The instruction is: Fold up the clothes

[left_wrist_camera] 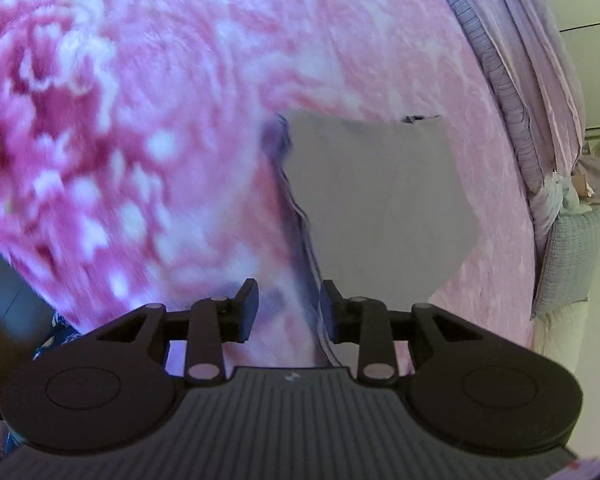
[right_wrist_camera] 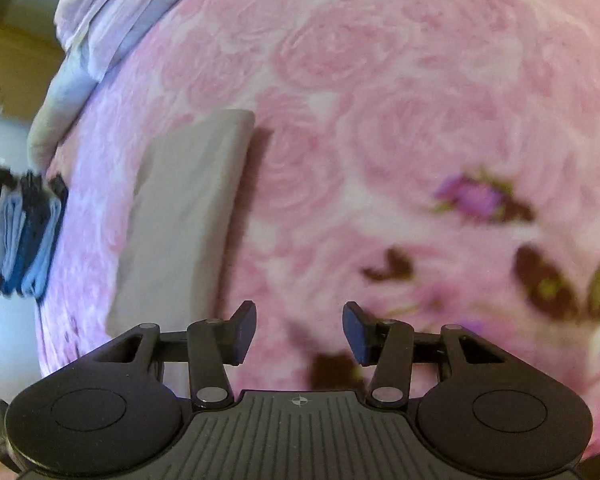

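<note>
Left wrist view
Left claw [left_wrist_camera: 288, 308]: seen nearest the lens, parted narrowly; the layered edge of the grey garment [left_wrist_camera: 372, 208] runs up between the jaws, but neither pad is seen pressing on it, so it is judged released.
Grey garment: laid flat on the pink floral blanket [left_wrist_camera: 160, 128] of the bed, its folded edges stacked at the left side, a dark tag visible at the far corner.
Bed edge: lilac bedding [left_wrist_camera: 512, 92] is bunched along the right.

Right wrist view
Right claw [right_wrist_camera: 299, 330]: held wide, with nothing between the jaws, above bare blanket [right_wrist_camera: 380, 100].
Grey garment [right_wrist_camera: 188, 216]: seen as a narrow folded slab, just left of the claw and apart from it.
Folded pile [right_wrist_camera: 24, 240]: blue and dark items are stacked at the bed's left edge.

Step in hand: a fold is judged just laid and let go.
Next move: either a further fold or a transfer towards the pile is called for; a fresh grip on the garment's edge would be needed.
</note>
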